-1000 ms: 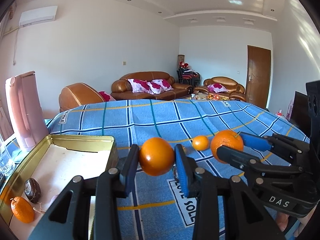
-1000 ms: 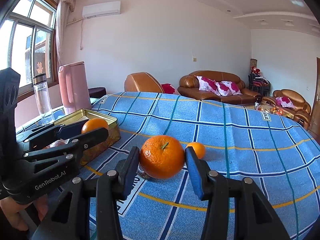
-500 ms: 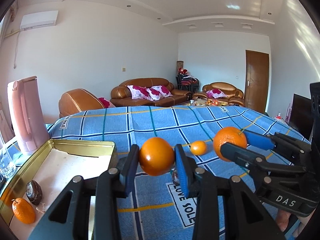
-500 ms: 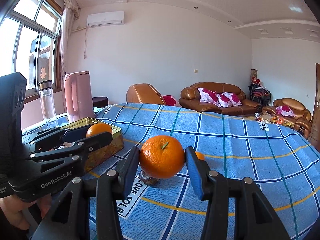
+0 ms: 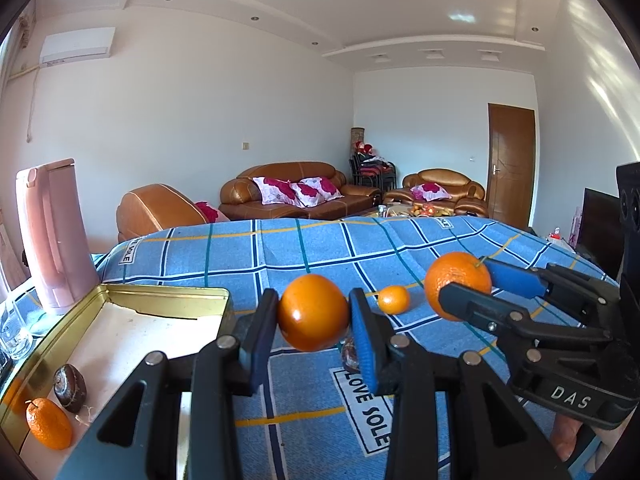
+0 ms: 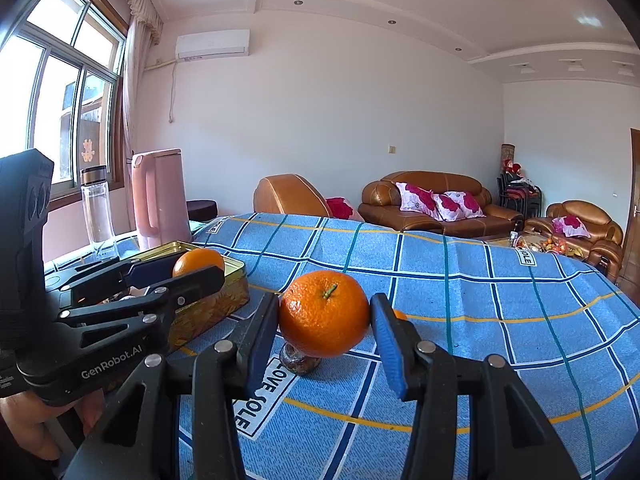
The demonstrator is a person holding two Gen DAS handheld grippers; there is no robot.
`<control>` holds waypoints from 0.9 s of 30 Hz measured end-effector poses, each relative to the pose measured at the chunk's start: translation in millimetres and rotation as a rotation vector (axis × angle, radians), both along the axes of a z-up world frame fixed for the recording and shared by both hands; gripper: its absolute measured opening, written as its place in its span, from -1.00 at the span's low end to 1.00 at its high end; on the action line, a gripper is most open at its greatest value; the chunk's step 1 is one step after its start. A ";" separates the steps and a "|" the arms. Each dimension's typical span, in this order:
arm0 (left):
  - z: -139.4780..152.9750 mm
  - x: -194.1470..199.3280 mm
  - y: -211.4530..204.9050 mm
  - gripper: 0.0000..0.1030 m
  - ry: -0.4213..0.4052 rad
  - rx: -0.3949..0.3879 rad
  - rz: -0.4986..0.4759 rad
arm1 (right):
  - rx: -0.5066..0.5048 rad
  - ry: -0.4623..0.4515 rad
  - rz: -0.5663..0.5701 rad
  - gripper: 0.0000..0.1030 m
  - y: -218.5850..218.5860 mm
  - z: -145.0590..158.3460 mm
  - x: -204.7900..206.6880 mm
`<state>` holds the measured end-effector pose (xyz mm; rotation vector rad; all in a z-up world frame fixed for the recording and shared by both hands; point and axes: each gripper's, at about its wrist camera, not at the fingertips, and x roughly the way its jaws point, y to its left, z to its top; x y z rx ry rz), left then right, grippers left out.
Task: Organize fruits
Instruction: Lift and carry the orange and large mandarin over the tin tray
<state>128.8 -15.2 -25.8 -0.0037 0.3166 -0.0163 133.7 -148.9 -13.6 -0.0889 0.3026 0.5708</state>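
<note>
Both grippers are clamped on fruit above the blue checked cloth (image 5: 248, 252): the left gripper (image 5: 313, 316) on a smooth orange (image 5: 313, 312), the right gripper (image 6: 325, 318) on a stemmed mandarin (image 6: 324, 314). To do this well, carry each left over the gold tin (image 5: 160, 294), lower it close to the floor and only then release, clear of the mandarin in the tin (image 5: 49, 423).

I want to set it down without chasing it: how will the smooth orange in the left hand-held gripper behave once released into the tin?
The smooth orange is round and glossy, so it will likely roll on the gold tin's flat floor. Its raised rim should probably stop it. The left hand-held gripper holds it without visible denting, so it seems firm.
</note>
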 end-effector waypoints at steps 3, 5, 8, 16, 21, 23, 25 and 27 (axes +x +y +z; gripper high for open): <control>0.4 -1.9 -1.0 -0.26 -0.005 0.002 0.003 | -0.003 0.001 0.002 -0.05 0.7 0.4 0.4; 0.2 -3.5 -0.9 -0.26 -0.007 0.001 0.003 | -0.007 0.000 0.003 -0.05 2.0 0.6 0.5; -0.6 -5.1 -0.9 -0.26 -0.006 0.000 0.006 | -0.013 0.000 0.007 -0.05 4.1 0.4 0.2; -0.7 -5.2 -0.4 -0.26 -0.006 -0.005 0.007 | -0.027 0.001 0.014 -0.05 6.7 0.5 1.2; 0.3 -10.8 4.4 -0.26 -0.004 -0.007 0.006 | -0.047 0.001 0.025 -0.05 11.3 0.3 -1.5; 0.6 -14.3 6.7 -0.26 -0.003 -0.009 0.008 | -0.049 0.002 0.032 -0.05 14.2 0.6 -4.6; 0.7 -16.7 8.4 -0.26 -0.002 -0.012 0.010 | -0.052 0.003 0.041 -0.05 17.4 0.5 -7.4; 0.9 -18.6 10.9 -0.26 -0.003 -0.016 0.014 | -0.058 0.004 0.048 -0.05 21.0 0.4 -10.1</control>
